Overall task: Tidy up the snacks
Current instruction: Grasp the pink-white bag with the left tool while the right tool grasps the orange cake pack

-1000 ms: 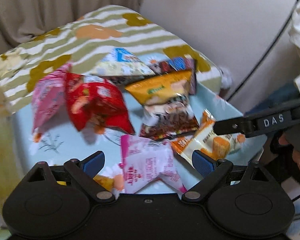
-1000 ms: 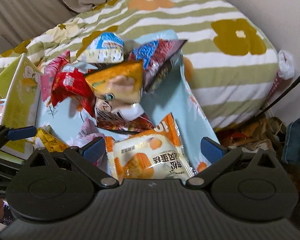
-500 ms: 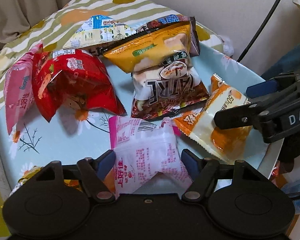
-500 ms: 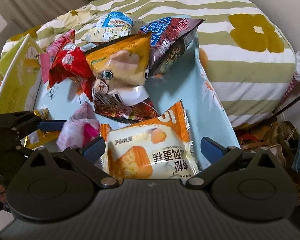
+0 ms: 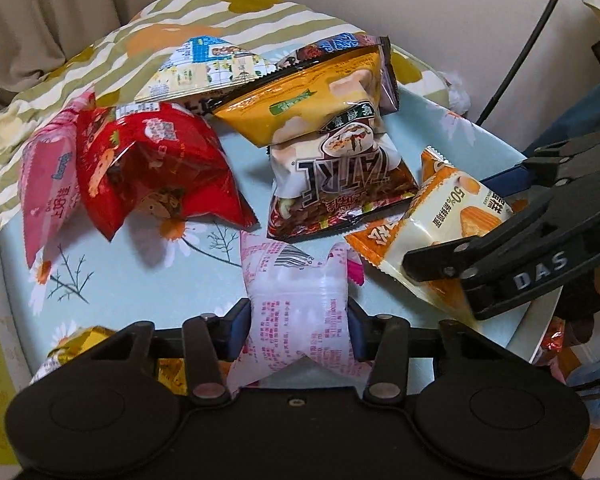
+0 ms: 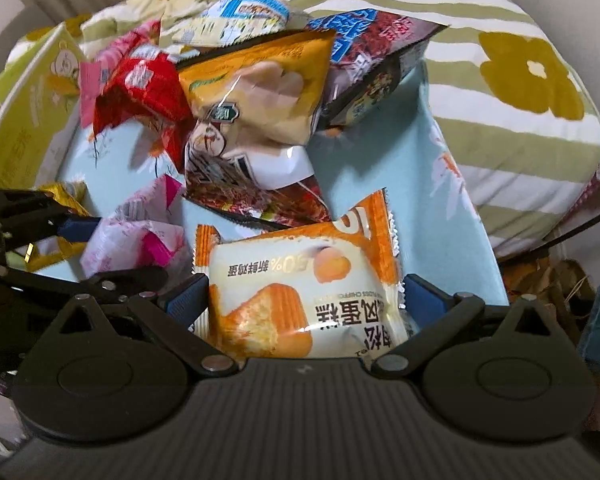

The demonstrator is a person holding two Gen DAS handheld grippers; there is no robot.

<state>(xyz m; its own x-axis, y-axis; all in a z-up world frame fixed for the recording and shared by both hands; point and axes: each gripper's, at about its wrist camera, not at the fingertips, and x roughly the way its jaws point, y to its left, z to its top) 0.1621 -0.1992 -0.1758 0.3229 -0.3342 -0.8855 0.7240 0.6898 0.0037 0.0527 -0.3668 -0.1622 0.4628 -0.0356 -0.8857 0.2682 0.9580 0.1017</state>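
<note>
Several snack bags lie on a round table with a light blue flowered cloth [image 5: 148, 280]. My left gripper [image 5: 298, 320] is shut on a pink-and-white packet [image 5: 298, 300] at the near edge; the packet also shows in the right wrist view [image 6: 136, 236]. My right gripper [image 6: 304, 304] has closed in on an orange-and-white cake packet [image 6: 300, 292], its pads touching both sides; that packet also shows in the left wrist view [image 5: 440, 224]. Behind lie a red bag [image 5: 156, 168], a pink bag [image 5: 50, 184], a yellow bag [image 5: 312, 104] and a brown-and-white bag [image 5: 340, 184].
A striped flowered cushion [image 5: 228, 16] lies behind the table. A yellow-green carton [image 6: 24, 108] stands at the left edge. A gold wrapper [image 5: 80, 340] lies at the near left. A black cable [image 5: 528, 44] runs down the wall on the right.
Both grippers moved in and closed. The left one went from open around the pink-and-white packet to pinching it; the right one narrowed onto the orange cake packet.
</note>
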